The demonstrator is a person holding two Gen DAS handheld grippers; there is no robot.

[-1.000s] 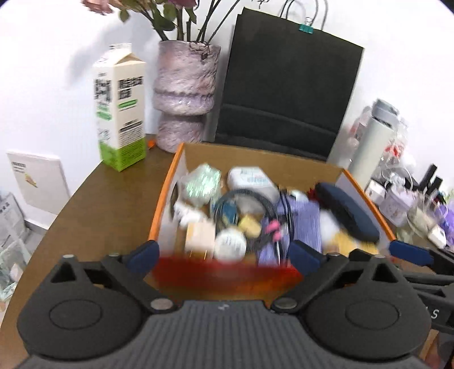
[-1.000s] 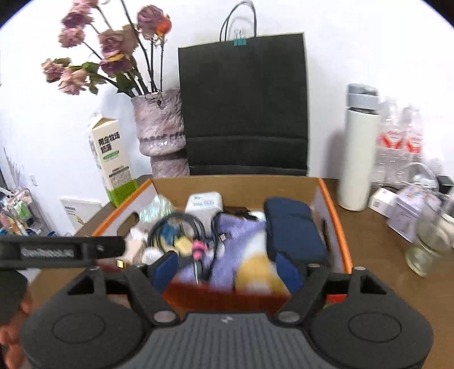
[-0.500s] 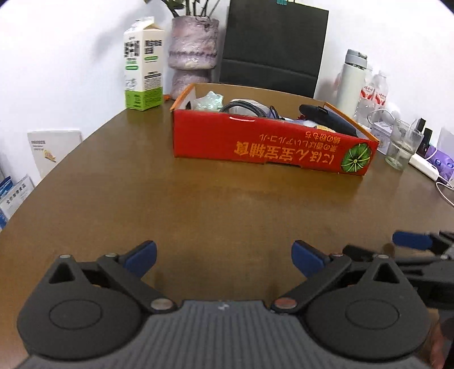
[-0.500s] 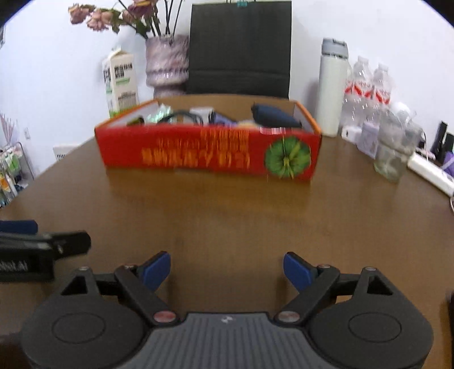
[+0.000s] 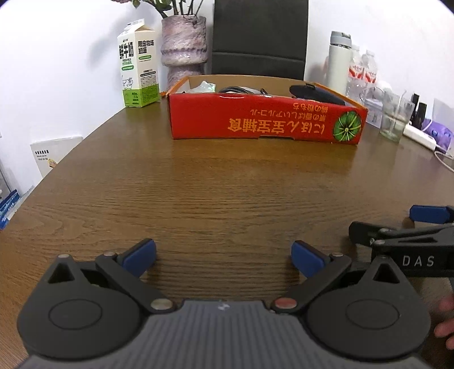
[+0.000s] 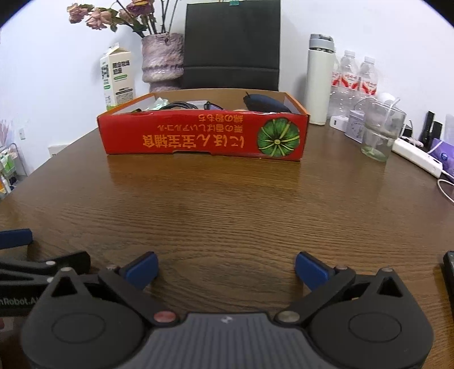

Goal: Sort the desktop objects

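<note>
- Left hand-held gripper [image 5: 223, 254]: jaws spread, nothing held, low over counter [image 5: 227, 181].
- Right hand-held gripper [image 6: 226, 266]: same, spread and unloaded.
- Red box [image 6: 203, 136] of sorted items at counter's far side, well apart from both.

**Bystanders around the desk edge**

From my right wrist view, I see a brown wood-grain round table [image 6: 227, 204] spreading out below. At 11 o'clock stands a white-and-green gable-top milk carton [image 6: 117, 78], just beside a mottled purple ribbed ceramic vase [image 6: 162, 58] holding dried pink roses [image 6: 96, 18]. At 12 o'clock a black paper carrier bag [image 6: 231, 42] leans at the wall. At 1 o'clock I make out a tall white insulated flask with a grey cap [image 6: 320, 79], then two clear plastic water bottles with red labels [image 6: 358, 76]. Near 2 o'clock sits a clear drinking glass [image 6: 380, 133], with a white power strip [image 6: 417, 157] beside it.
</note>
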